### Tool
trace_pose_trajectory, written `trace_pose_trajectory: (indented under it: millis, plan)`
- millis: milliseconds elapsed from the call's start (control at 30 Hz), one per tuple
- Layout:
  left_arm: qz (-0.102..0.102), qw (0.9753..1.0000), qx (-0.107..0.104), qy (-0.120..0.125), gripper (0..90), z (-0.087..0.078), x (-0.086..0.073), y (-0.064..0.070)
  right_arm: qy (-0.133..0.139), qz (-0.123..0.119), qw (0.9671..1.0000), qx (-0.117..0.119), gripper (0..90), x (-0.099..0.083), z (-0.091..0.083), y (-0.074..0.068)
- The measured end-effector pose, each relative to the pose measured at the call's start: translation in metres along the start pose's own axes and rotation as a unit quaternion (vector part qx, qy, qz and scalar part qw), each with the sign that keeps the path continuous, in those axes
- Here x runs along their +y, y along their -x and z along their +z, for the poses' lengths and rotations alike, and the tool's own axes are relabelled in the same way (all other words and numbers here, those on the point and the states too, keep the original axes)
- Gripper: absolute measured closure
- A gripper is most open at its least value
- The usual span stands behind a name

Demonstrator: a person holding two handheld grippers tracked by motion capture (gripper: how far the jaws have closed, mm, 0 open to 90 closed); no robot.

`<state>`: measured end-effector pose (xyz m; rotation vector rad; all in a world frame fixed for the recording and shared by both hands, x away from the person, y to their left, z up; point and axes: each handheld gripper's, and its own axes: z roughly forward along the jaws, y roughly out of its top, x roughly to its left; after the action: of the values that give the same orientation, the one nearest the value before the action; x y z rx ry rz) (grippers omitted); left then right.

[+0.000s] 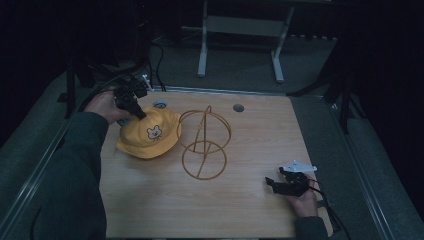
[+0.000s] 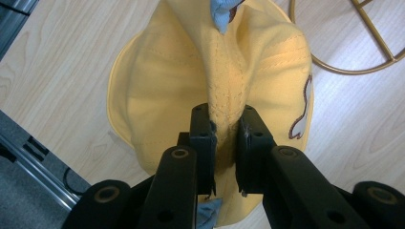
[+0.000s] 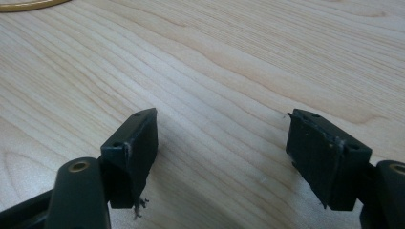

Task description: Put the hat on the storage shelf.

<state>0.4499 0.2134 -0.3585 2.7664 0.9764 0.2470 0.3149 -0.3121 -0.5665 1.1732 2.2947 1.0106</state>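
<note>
Pinching a fold of the yellow bucket hat [image 2: 157, 90], the left gripper [image 2: 224, 131] has it firmly. The gold wire hat stand [image 1: 204, 142] beside it stands bare, so any placing looks undone. The right gripper [image 3: 222, 152] rests wide and empty above the table [image 3: 229, 62].

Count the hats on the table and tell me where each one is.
1. A yellow hat lies at the table's left side, beside the gold wire stand. The left gripper pinches a fold of its fabric. None seems hidden.
</note>
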Motion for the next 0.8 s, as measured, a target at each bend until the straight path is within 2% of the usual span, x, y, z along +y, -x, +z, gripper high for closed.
trace_pose_trajectory:
  millis: [600, 733, 800]
  plan:
    - [0.011, 0.9999, -0.007, 0.010, 79.3, -0.022, -0.014, 0.006, 0.000, 0.000, 1.0000, 0.000, 26.1, 0.000, 0.000, 0.000]
    - [0.011, 0.9998, -0.010, 0.016, 79.3, -0.026, -0.017, 0.006, 0.000, 0.000, 1.0000, 0.000, 26.1, 0.000, 0.000, 0.000]
    - [0.011, 0.9994, -0.018, 0.029, 79.3, -0.032, -0.020, 0.006, 0.000, 0.001, 1.0000, 0.000, 26.1, 0.000, 0.000, 0.000]
